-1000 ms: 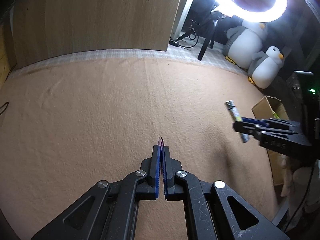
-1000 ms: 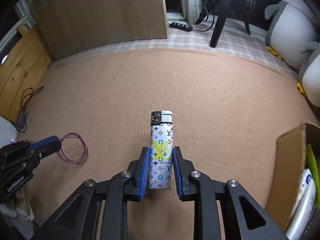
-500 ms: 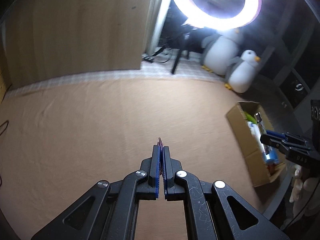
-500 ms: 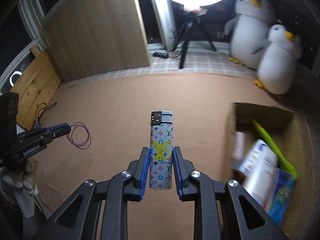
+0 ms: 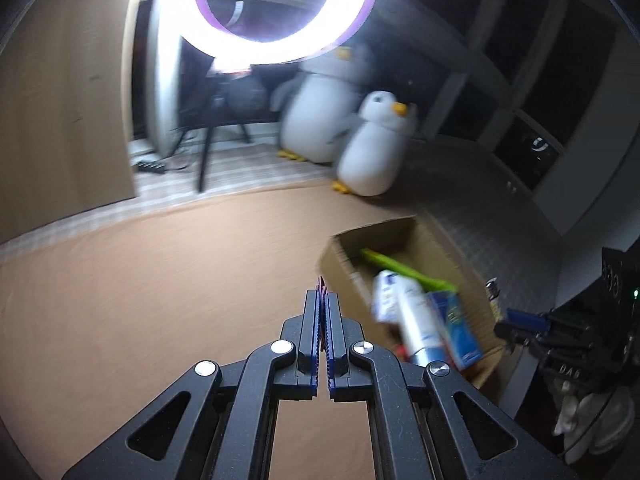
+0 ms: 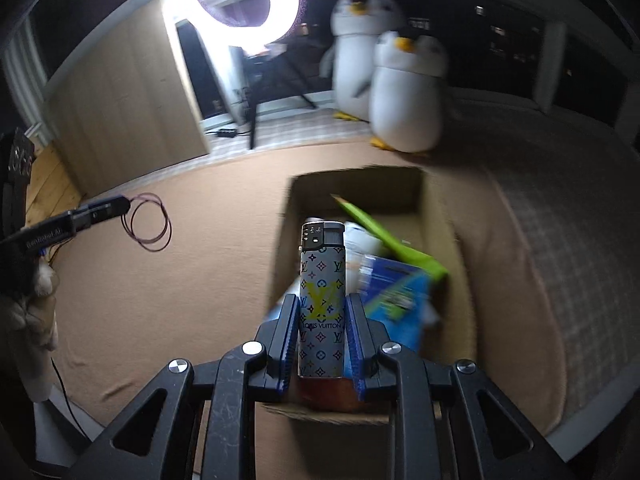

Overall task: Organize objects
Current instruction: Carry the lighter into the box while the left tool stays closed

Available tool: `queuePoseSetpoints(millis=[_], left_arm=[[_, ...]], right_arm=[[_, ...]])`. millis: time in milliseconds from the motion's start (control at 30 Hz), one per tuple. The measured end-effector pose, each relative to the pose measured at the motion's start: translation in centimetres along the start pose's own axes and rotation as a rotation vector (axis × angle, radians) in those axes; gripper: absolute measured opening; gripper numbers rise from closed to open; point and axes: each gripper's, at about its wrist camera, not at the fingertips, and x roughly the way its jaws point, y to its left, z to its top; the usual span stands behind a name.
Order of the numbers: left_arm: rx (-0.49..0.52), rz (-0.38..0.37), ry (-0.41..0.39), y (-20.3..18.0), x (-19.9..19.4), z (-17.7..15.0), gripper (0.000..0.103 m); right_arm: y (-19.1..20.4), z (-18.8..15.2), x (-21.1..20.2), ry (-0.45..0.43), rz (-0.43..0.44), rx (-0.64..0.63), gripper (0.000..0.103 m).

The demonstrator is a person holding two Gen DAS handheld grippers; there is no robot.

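Lighter over the box, hair tie pinched at left

Carpet point(image 6: 168, 300), tan and soft, covers the floor of a dim room lit by a ring light point(image 6: 234, 0) on a tripod. Beside it stand a wooden panel point(image 6: 120, 104) and two plush penguins point(image 6: 404, 96).

An open cardboard box point(image 6: 440, 216) sits on the carpet, holding a green tool point(image 6: 384, 240), a blue packet point(image 6: 396, 292) and a white bottle point(image 5: 416, 320), all blurred.

The right gripper point(image 6: 322, 332) hangs above the box's near edge, pinching an upright patterned lighter point(image 6: 322, 300). The left gripper point(image 5: 321, 312), pressed together, clamps a thin purple hair tie point(image 6: 150, 222) that dangles in loops over the carpet, left of the box.
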Motion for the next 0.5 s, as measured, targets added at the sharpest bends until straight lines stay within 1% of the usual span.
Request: queuePoseSetpoints(millis=[133, 267, 367, 500], left_arm=[[0.037, -0.010, 0.015, -3.7, 3.5, 1.6, 0.002], [0.056, -0.004, 0.042, -5.8, 6.7, 2.4, 0.002], [0.060, 0.007, 0.064, -6.9, 9.1, 2.9, 0.002], [0.062, 0.018, 0.080, -7.5, 11.5, 3.4, 0.002]], right_arm=[[-2.7, -0.6, -0.5, 0.003, -0.015, 0.037, 0.021], [-4.7, -1.0, -0.4, 0.008, -0.018, 0.055, 0.021], [-5.6, -1.2, -0.1, 0.015, -0.008, 0.069, 0.021], [-6.2, -1.0, 0.5, 0.016, -0.003, 0.063, 0.021]])
